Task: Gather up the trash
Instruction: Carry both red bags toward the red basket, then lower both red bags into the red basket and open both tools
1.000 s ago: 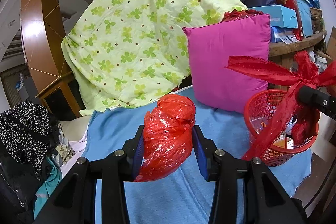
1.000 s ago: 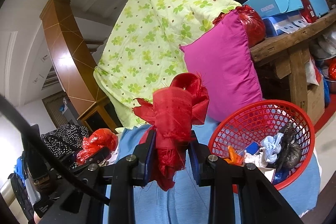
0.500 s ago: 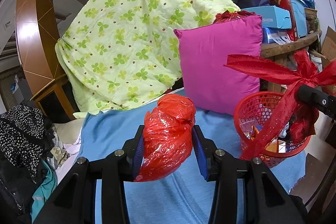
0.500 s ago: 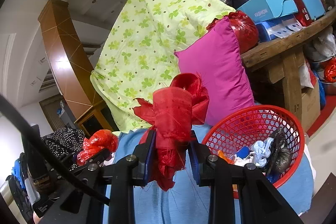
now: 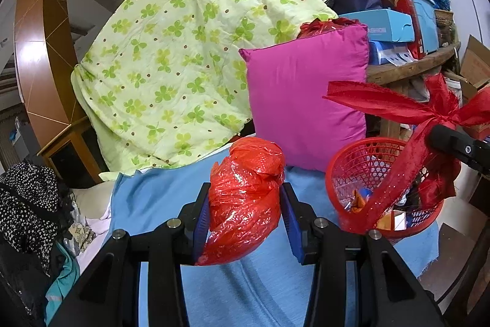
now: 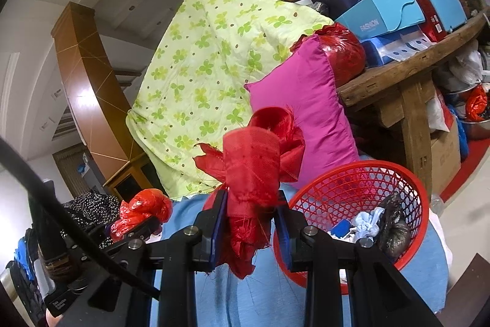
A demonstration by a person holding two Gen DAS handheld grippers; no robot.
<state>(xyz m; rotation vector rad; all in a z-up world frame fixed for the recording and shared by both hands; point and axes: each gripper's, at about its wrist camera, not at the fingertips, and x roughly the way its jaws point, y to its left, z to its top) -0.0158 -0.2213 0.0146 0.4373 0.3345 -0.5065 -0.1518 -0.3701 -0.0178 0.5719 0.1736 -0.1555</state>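
My left gripper (image 5: 245, 204) is shut on a crumpled red plastic bag (image 5: 245, 198), held above the blue cloth (image 5: 245, 290). My right gripper (image 6: 251, 204) is shut on a bundle of red ribbon (image 6: 254, 170); in the left wrist view the ribbon (image 5: 407, 124) hangs over the basket. The red mesh basket (image 6: 352, 183) sits on the blue cloth to the right and holds several pieces of trash. It also shows in the left wrist view (image 5: 361, 161). The left gripper with its bag (image 6: 144, 210) shows at the lower left of the right wrist view.
A magenta pillow (image 5: 306, 103) and a green clover-print quilt (image 5: 183, 66) lean behind the basket. A wooden table (image 6: 407, 75) stacked with boxes stands at the right. Dark clothes (image 5: 27, 204) lie at the left.
Both grippers keep their loads. The views have shifted left and slightly back, so the basket sits further right and lower in the right wrist view.
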